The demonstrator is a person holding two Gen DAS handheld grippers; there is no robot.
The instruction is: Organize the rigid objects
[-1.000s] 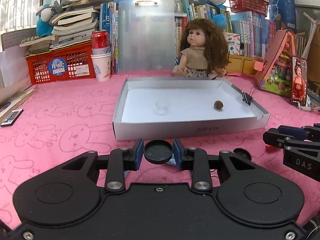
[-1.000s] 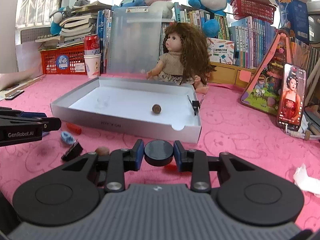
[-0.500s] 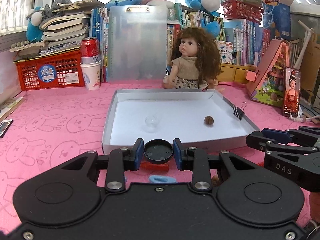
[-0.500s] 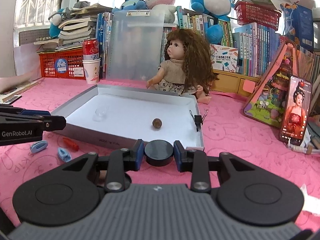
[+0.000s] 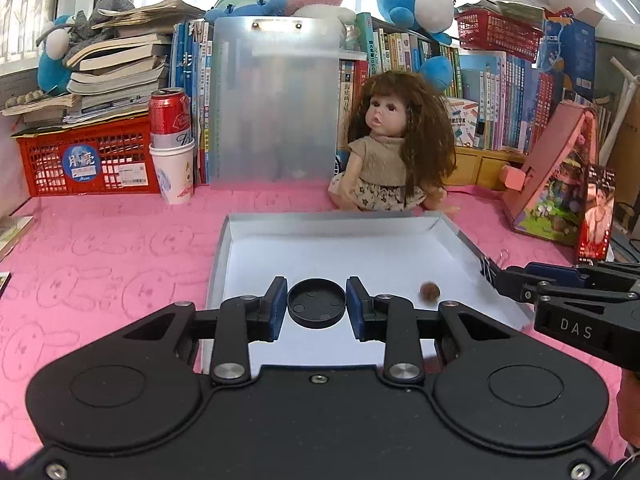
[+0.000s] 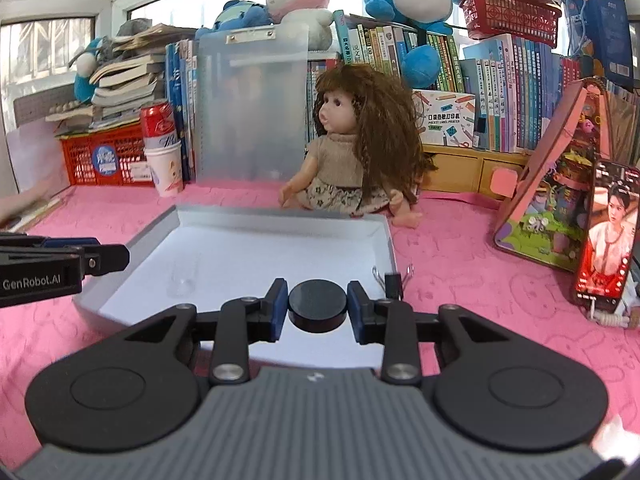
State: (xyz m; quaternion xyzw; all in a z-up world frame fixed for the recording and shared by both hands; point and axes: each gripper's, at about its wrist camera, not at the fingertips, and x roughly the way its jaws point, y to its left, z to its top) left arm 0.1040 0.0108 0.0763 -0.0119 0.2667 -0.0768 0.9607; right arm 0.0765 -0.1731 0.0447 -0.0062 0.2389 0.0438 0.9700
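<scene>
Two grippers carry black caps over the open box

The left gripper (image 5: 317,309) pinches an upturned cap (image 5: 317,307); the right gripper (image 6: 317,312) pinches a black disc (image 6: 317,310), both above the near end of the white box (image 5: 218,264). Beyond lie a brown nut (image 5: 430,290) and a clear cup (image 6: 183,276), a binder clip (image 6: 394,280) on the rim. Judged roughly midway: neither cap is set down. A doll (image 5: 390,152) sits behind.

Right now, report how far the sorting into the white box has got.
Done: a small brown ball, a clear cup and a binder clip on the rim are at the white box. In hand: the left claw grips a black cap open side up; the right claw grips a black disc. Left: releasing both into the box.
</scene>
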